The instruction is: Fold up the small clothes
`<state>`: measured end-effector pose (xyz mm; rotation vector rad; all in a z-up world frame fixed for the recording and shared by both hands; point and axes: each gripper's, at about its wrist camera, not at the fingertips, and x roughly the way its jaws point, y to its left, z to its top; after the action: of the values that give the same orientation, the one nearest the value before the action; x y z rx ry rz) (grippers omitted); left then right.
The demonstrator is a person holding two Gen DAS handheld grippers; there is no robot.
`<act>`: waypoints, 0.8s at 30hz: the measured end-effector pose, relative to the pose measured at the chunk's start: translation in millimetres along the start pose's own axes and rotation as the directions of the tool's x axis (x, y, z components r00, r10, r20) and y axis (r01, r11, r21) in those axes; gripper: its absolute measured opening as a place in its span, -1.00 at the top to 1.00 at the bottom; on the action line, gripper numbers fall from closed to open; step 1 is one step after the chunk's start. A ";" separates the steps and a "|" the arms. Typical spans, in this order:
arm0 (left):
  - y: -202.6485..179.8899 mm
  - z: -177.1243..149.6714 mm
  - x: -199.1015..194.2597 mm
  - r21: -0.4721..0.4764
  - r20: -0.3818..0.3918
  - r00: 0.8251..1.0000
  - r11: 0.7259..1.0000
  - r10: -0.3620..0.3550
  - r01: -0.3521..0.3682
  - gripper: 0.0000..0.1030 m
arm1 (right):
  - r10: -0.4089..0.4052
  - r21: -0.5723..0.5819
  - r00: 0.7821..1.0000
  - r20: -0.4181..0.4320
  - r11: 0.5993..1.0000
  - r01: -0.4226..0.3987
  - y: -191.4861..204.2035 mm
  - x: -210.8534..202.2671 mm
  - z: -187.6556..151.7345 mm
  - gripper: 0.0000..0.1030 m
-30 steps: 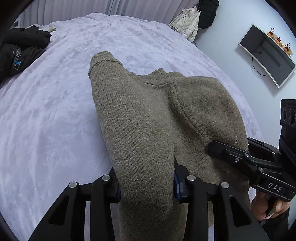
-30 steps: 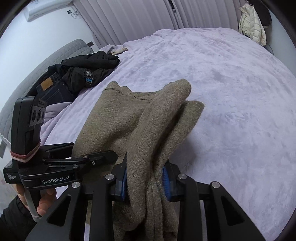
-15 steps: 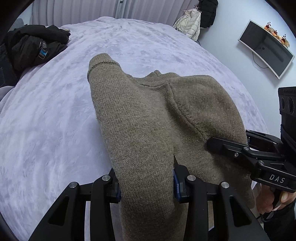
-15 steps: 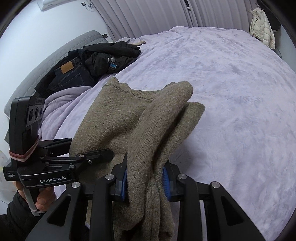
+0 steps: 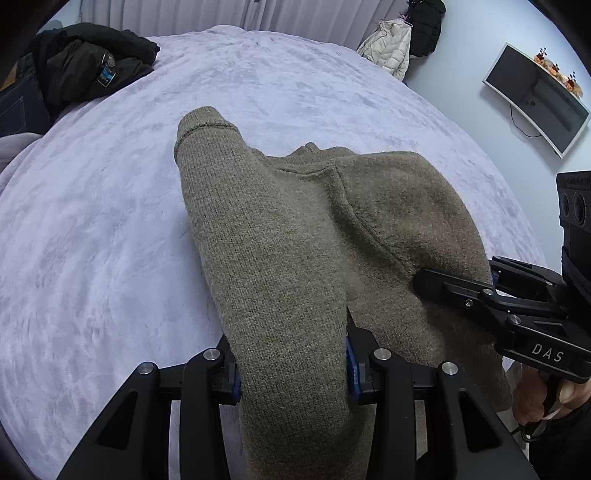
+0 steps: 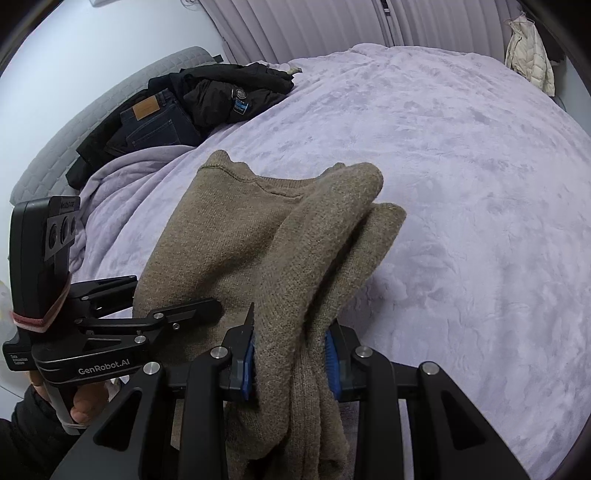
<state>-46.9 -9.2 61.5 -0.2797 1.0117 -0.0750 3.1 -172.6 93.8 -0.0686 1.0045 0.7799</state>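
Sweater (image 5: 295, 240) hem hidden below both clamped claws.

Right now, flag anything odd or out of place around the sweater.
Nothing looks damaged or spilled. The brown sweater hangs bunched between the left gripper and right gripper, both clamped on it. The only untidy spot is the heap of dark clothes at the far corner of the bed.

- A lavender plush bedspread (image 5: 110, 236) covers the bed.
- A heap of black clothing (image 6: 229, 92) lies at its far corner, with dark jeans (image 6: 155, 122) just beside it.
- A cream puffer jacket (image 5: 388, 48) hangs near the curtains (image 6: 314, 26).
- A monitor (image 5: 535, 99) is mounted on the wall.
- A grey padded headboard (image 6: 92, 114) stands behind the heap.
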 end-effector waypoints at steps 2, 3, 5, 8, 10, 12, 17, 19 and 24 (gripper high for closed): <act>5.8 -3.7 4.4 -0.017 0.001 1.000 1.000 -0.015 0.015 0.19 | -0.010 0.002 1.000 -0.006 1.000 0.010 -4.5 8.4 -3.2 0.36; 9.0 -4.9 5.6 -0.025 0.005 1.000 0.999 -0.027 0.027 0.17 | -0.009 0.011 1.000 -0.008 1.000 0.010 -9.0 11.6 -4.5 0.36; 13.6 -7.9 7.9 -0.027 0.011 0.999 0.999 -0.042 0.042 0.13 | 0.004 0.035 1.000 -0.012 0.999 -0.003 -17.0 15.9 -6.4 0.36; 17.7 -12.0 14.5 -0.028 0.018 0.999 0.999 -0.037 0.038 -0.10 | 0.015 0.054 1.000 -0.014 0.998 -0.014 -24.9 20.8 -9.6 0.36; 19.3 -14.0 18.0 -0.026 0.025 1.000 1.000 0.004 -0.004 -0.42 | 0.012 0.056 1.000 -0.015 0.998 -0.011 -27.9 24.1 -12.7 0.35; 21.8 -15.1 18.4 -0.025 0.044 0.998 0.998 0.051 -0.050 -0.69 | 0.012 0.070 1.000 -0.016 0.997 -0.011 -31.7 28.3 -15.3 0.33; 26.6 -11.5 5.3 -0.027 0.031 0.996 0.996 0.083 -0.082 -0.69 | 0.016 0.123 1.000 -0.023 0.992 -0.013 -43.1 33.8 -19.8 -0.05; 26.9 -13.5 -16.0 -0.028 0.068 0.987 0.989 0.145 -0.143 -0.69 | 0.001 0.154 1.000 0.000 0.988 -0.001 -47.3 21.9 -19.4 -0.06; 25.2 -17.8 -65.8 -0.059 0.169 0.979 0.992 0.118 -0.109 -0.69 | -0.105 -0.071 0.980 0.171 0.990 0.118 -3.0 -45.2 -23.7 -0.09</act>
<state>-98.6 24.1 100.2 -0.2678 0.8567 0.0769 -25.6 -209.2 114.8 -0.1262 0.8029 0.7109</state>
